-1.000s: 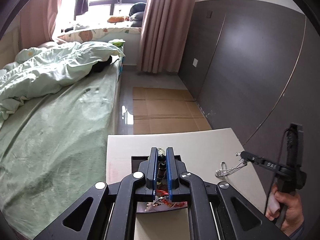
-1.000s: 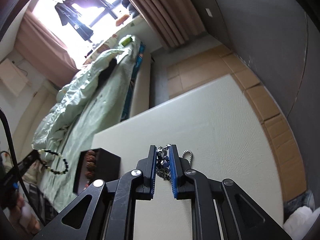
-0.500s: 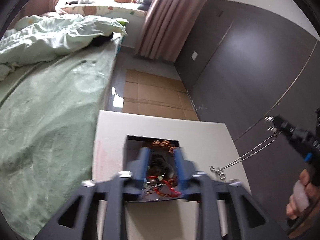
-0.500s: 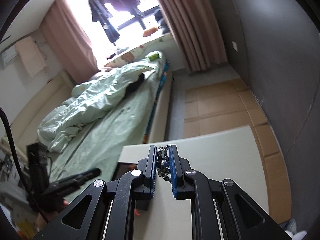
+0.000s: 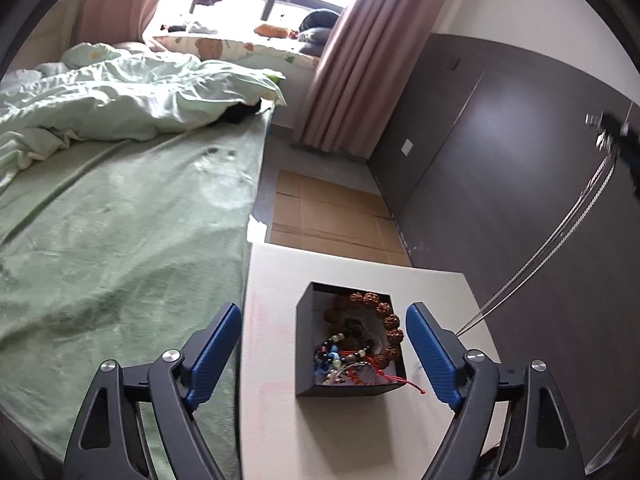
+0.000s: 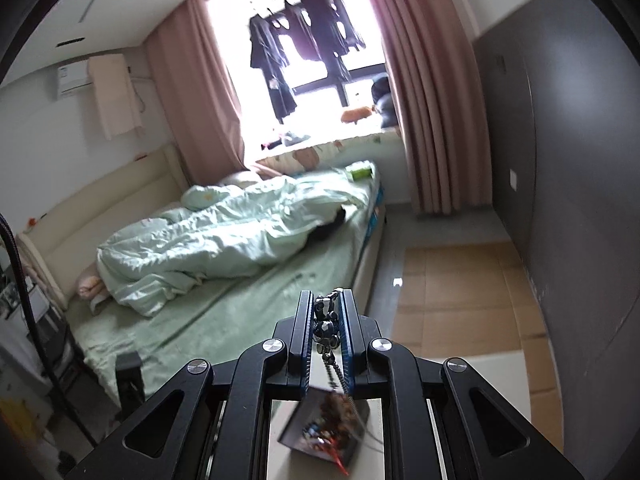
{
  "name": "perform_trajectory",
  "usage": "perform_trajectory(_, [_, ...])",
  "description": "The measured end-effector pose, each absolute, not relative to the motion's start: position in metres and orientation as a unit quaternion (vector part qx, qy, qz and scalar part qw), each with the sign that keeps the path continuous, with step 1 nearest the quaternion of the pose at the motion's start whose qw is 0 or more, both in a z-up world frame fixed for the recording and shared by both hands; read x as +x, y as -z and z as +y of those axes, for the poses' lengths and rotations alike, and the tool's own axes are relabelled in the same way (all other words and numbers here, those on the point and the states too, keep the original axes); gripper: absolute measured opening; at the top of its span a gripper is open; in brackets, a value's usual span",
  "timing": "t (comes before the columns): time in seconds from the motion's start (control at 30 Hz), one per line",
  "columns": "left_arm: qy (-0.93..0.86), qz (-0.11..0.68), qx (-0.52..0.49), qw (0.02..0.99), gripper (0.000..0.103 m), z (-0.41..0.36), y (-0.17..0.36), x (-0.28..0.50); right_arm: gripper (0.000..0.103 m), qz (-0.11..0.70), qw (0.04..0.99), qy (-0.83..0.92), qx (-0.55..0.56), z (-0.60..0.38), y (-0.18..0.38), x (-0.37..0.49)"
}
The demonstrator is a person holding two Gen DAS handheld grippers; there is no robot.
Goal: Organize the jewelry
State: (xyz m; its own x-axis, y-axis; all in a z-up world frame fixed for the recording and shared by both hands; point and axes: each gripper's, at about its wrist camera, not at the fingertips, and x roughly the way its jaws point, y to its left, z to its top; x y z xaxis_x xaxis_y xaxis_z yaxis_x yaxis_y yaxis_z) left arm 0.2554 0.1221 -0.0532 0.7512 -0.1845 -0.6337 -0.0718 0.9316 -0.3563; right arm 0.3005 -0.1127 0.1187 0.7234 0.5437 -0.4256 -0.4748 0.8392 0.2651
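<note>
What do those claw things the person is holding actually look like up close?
Both are alike. The left gripper has two black, angular linkage arms with triangular cut-outs and round silver pivot bolts. Each arm ends in a flat blue ribbed finger pad. The right gripper has the same black frame, silver bolts and blue-edged fingers. A black cable runs along the left edge of its view.

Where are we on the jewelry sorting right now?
Done: several beaded bracelets already lie in the black box on the white table. In hand: the right gripper is shut on a silver chain, lifted and hanging beside the box. The left gripper is open and empty. Left: lowering the chain into the box.
</note>
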Motion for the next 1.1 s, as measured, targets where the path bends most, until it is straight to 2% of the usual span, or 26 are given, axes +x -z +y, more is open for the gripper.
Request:
perform_trajectory(0.27, [0.025, 0.333, -0.183, 0.925, 0.086, 0.133, 0.044, 0.239, 0.011, 0.204, 0.933, -0.292, 0.047, -0.078, -0.175, 0.287])
perform_trajectory(0.6, [0.018, 0.318, -0.193, 0.928, 0.089, 0.148, 0.039, 0.227, 0.009, 0.187, 0.933, -0.307, 0.025, -0.046, -0.196, 0.284])
perform_trajectory(0.8, [0.013, 0.320, -0.194, 0.927, 0.089, 0.153, 0.045, 0.222, 0.009, 0.216, 0.926, -0.307, 0.023, -0.039, -0.164, 0.295])
perform_trajectory(1.1, [0.009, 0.324, -0.198, 0.925, 0.089, 0.158, 0.053, 0.217, 0.009, 0.297, 0.904, -0.305, 0.031, -0.030, -0.074, 0.322])
